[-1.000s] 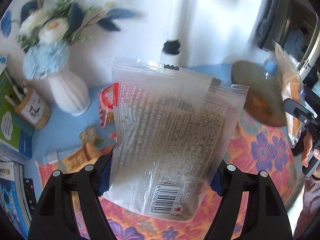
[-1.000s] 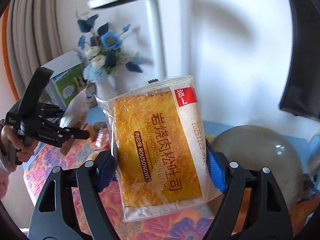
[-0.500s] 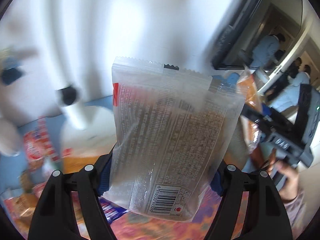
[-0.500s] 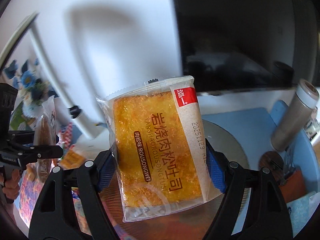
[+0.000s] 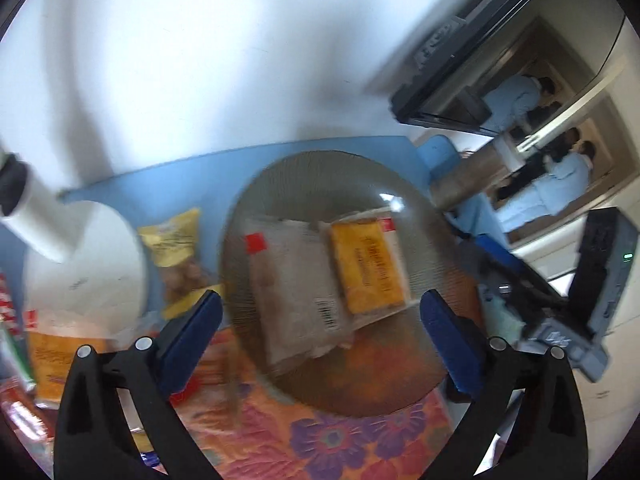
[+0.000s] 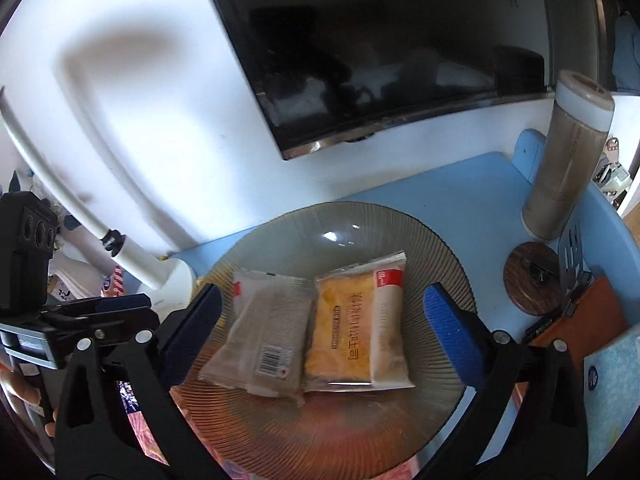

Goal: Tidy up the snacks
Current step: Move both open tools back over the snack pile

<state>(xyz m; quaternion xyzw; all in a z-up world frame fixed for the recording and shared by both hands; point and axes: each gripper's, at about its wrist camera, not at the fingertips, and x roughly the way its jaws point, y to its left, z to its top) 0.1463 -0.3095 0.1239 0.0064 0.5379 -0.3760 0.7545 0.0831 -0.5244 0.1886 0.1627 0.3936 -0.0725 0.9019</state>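
Two bread packets lie side by side in a ribbed glass plate (image 6: 440, 256). The clear packet (image 6: 264, 328) shows its barcode side on the left; the orange packet (image 6: 356, 324) with a red corner lies on the right. In the left wrist view the same plate (image 5: 280, 184) holds the clear packet (image 5: 296, 280) and the orange packet (image 5: 366, 264). My left gripper (image 5: 320, 332) is open and empty above the plate's near side. My right gripper (image 6: 320, 328) is open and empty just above the packets. The left gripper also shows in the right wrist view (image 6: 100, 316).
A yellow snack bag (image 5: 176, 240) and more packets (image 5: 52, 356) lie left of the plate by the white lamp base (image 5: 80, 264). A tall beige bottle (image 6: 568, 160), a wooden coaster (image 6: 532, 280) and a dark screen (image 6: 380, 48) stand behind and right. A flowered cloth (image 5: 320, 440) covers the near table.
Both grippers swung right over the plate and opened. The clear packet and the orange packet left the jaws and now lie in the plate.
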